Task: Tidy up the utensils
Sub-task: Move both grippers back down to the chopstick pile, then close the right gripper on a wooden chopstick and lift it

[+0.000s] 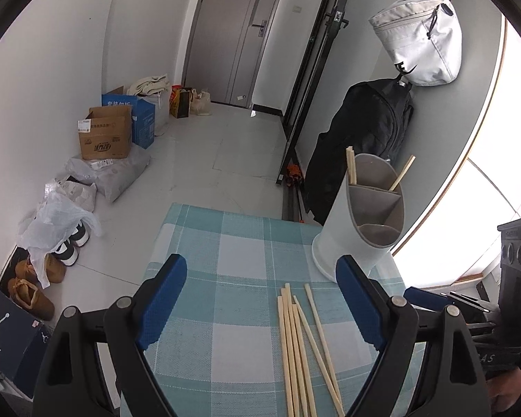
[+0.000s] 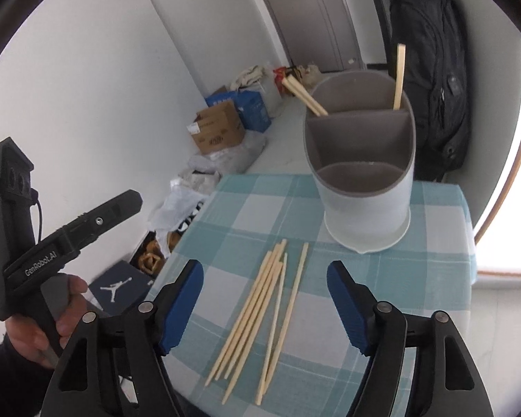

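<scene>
Loose chopsticks [image 2: 260,319]; beyond, holder [image 2: 364,208] with perhaps three.

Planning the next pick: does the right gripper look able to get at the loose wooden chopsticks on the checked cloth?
Probably yes: the right gripper is open right above the loose wooden chopsticks, with nothing between.

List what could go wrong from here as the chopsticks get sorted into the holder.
1. The loose chopsticks lie bunched and crossing, so open fingers may pinch several or scatter them.
2. The tall utensil holder stands near the table's far edge; a nudge might tip it.
3. Sticks overhang the near table edge and could roll off.
</scene>
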The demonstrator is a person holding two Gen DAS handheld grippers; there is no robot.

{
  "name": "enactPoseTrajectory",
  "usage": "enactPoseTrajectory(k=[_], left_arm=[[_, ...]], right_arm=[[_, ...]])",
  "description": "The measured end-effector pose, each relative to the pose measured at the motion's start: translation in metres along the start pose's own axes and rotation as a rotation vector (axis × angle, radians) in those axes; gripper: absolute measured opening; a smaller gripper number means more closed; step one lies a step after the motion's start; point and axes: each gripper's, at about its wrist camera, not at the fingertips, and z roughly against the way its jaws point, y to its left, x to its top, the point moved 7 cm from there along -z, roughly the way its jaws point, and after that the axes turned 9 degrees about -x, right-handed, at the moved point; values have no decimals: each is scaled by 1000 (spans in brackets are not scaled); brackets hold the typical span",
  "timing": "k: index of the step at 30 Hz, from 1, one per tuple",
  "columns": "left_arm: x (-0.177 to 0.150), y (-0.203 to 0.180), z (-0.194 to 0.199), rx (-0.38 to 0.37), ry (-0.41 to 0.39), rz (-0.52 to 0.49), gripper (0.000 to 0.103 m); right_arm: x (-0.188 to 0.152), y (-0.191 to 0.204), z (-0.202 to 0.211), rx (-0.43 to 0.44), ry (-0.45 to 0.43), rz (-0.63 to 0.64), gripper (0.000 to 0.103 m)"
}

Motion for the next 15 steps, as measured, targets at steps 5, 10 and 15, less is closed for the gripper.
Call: enactPoseTrajectory(k=[5, 10, 15], left_arm=[[-12, 25, -11, 35, 50, 60, 85], [-7, 32, -14, 25, 56, 77, 85], [-8, 44, -20, 30, 75, 115, 85]], right_arm=[[-6, -6, -49, -52, 142, -10, 49], [1, -4, -85, -107, 196, 27, 37], [7, -4, -116, -199, 248, 79, 29]])
